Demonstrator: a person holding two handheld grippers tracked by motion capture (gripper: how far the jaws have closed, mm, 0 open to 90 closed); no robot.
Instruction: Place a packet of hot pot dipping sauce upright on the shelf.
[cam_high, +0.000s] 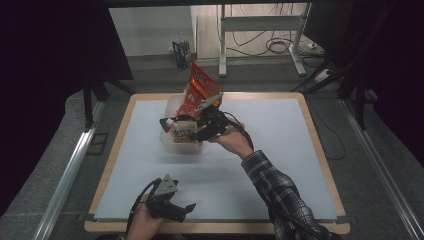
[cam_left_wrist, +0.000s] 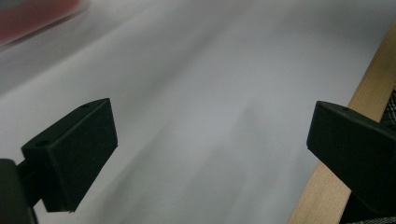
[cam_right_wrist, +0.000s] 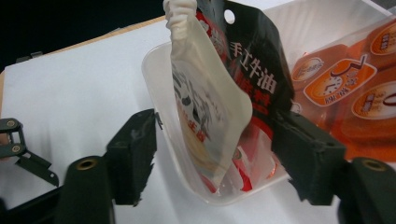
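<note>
A clear plastic tub (cam_high: 169, 106) stands on the white mat at the back left of the middle. An orange snack bag (cam_high: 198, 89) leans out of its far side. In the right gripper view a white pouch (cam_right_wrist: 205, 107) stands upright in the tub (cam_right_wrist: 156, 63), with a black pouch (cam_right_wrist: 254, 70) behind it and the orange bag (cam_right_wrist: 345, 84) to the right. My right gripper (cam_right_wrist: 215, 158) is open, one jaw on each side of the white pouch with a gap showing; from above it (cam_high: 181, 131) sits at the tub's near rim. My left gripper (cam_high: 182, 210) rests open near the front edge, its jaws (cam_left_wrist: 210, 154) wide over bare mat.
The white mat (cam_high: 280, 150) covers a table with a wooden border (cam_left_wrist: 369, 93). Dark curtains hang on both sides. A metal frame with cables (cam_high: 260, 25) stands on the floor beyond the table. A checked sleeve (cam_high: 280, 192) crosses the right front of the mat.
</note>
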